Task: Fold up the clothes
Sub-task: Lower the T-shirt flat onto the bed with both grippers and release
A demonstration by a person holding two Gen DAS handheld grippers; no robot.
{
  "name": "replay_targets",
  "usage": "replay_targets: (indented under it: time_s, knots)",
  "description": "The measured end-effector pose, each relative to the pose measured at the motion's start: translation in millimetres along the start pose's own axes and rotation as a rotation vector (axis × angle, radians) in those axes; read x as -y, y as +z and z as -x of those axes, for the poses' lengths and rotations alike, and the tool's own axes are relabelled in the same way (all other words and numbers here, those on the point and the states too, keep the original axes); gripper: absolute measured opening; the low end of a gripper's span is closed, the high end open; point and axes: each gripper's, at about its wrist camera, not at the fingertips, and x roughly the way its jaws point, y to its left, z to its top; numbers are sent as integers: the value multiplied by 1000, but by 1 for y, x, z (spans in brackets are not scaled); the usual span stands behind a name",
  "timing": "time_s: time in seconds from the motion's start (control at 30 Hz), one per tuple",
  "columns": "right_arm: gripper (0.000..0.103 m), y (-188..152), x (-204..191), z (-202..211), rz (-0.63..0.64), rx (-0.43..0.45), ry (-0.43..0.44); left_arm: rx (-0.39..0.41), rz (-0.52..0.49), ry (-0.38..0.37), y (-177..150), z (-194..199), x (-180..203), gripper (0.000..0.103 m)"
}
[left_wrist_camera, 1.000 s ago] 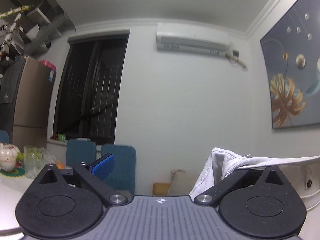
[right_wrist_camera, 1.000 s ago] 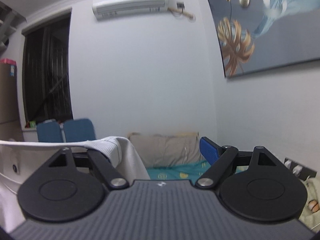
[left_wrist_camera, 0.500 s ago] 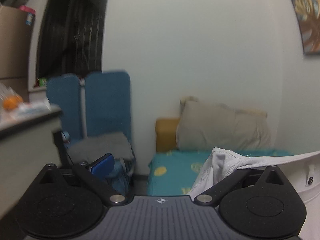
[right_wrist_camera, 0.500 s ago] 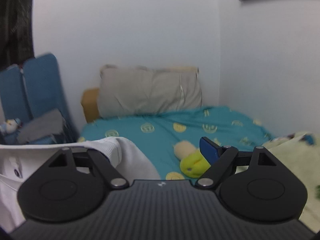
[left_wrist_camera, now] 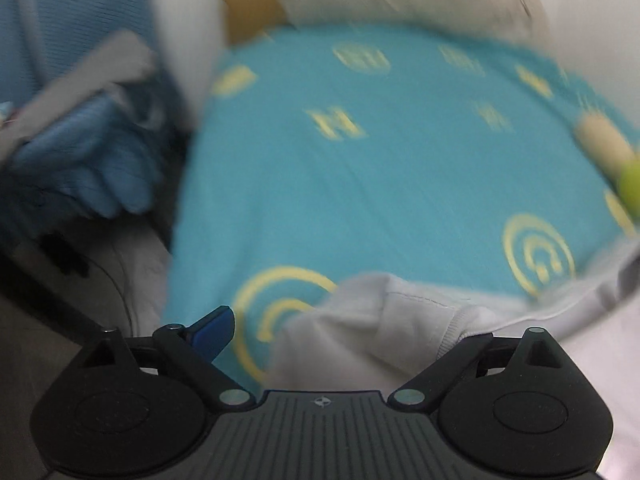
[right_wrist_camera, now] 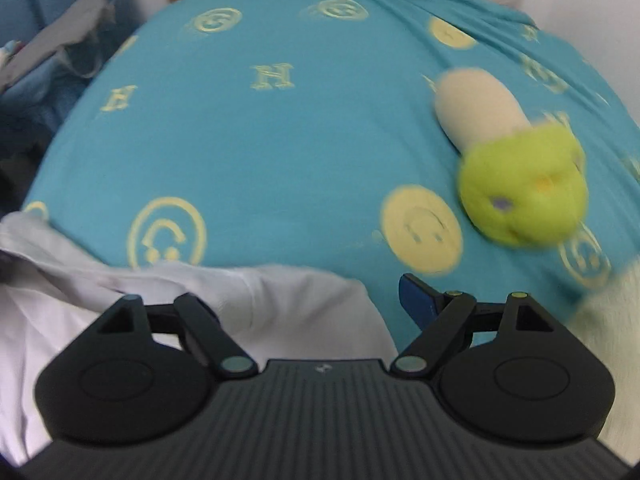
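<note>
Step in hand, probably: the white garment (right_wrist_camera: 100, 280) is being spread over the bed sheet (right_wrist_camera: 280, 140) before the 1st fold. It is being hung between both tools, at the near edge of the sheet. The left gripper (left_wrist_camera: 340, 332) & right gripper (right_wrist_camera: 296, 300) are being kept wide apart, not clamped; the cloth is draped over one finger of each. Next move, I think: cloth is to be laid flat, away from the plush toy (right_wrist_camera: 520, 192). Garment is soft knit w/ a ribbed hem; the sheet is smooth teal w/ yellow prints.

One tool finger (right_wrist_camera: 192, 340) under white garment (right_wrist_camera: 280, 300)
</note>
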Motion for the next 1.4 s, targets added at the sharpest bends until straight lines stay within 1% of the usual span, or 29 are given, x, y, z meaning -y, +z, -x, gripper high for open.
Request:
replay_targets:
  time_s: [0.03, 0.07, 0.13, 0.17, 0.23, 0.3, 0.33, 0.4, 0.43, 0.47, 0.53, 0.6, 0.7, 0.77, 0.9, 0.93, 1.03, 1.07, 1.17, 1.23, 1.3, 1.4]
  knots:
    - [83, 5, 1, 2, -32, -3, 44, -4, -18, -10, 1, 3, 1, 97]
    - [83, 10, 4, 3, -81, -17, 103, 15, -26, -19, 0, 10, 2, 97]
    - [83, 15, 9, 4, -162, -38, 209, 53, -43, -38, -2, 24, 3, 101]
    - [83, 16, 9, 4, -181, -50, 239, 72, -51, -47, -3, 31, 3, 103]
    - [83, 15, 4, 4, -168, -85, 243, 102, -44, -73, -8, 45, 1, 103]
    - [83, 8, 0, 8, -165, -108, 259, 150, -19, -76, -20, 66, 2, 103]
    - [83, 4, 0, 12, -176, -116, 281, 177, -6, -74, -28, 78, 3, 103]
    - [83, -2, 3, 21, -204, -119, 321, 252, 33, -60, -55, 111, 5, 103]
    - [83, -5, 2, 27, -203, -107, 317, 291, 55, -51, -70, 129, 6, 103]
    - [83, -9, -1, 36, -188, -73, 289, 327, 80, -44, -88, 147, 10, 103]
    - [83, -18, -6, 59, -165, 23, 223, 384, 137, -37, -131, 182, 19, 103]
    - [83, -34, -12, 83, -164, 106, 184, 421, 192, -28, -176, 210, 28, 103]
    - [83, -75, -25, 126, -141, 195, 152, 443, 260, 3, -238, 243, 38, 103]
    - [83, -114, -32, 157, -158, 230, 143, 463, 291, 7, -277, 260, 45, 103]
    - [83, -204, -47, 224, -192, 293, 176, 480, 326, 5, -333, 277, 50, 103]
    - [83, -225, -50, 242, -195, 313, 189, 475, 334, 7, -343, 281, 49, 102]
    - [83, -279, -51, 292, -228, 371, 228, 441, 371, 12, -360, 287, 45, 101]
    - [83, -293, -50, 305, -244, 382, 238, 421, 411, 4, -366, 287, 42, 101]
    - [83, -334, -44, 334, -294, 417, 264, 378, 581, -63, -379, 284, 23, 101]
    - [83, -357, -38, 340, -338, 415, 248, 356, 690, -110, -387, 281, 8, 101]
    - [83, -370, -28, 334, -391, 400, 229, 351, 782, -156, -393, 276, -7, 101]
    - [83, -377, -11, 317, -487, 354, 206, 325, 922, -247, -398, 257, -26, 101]
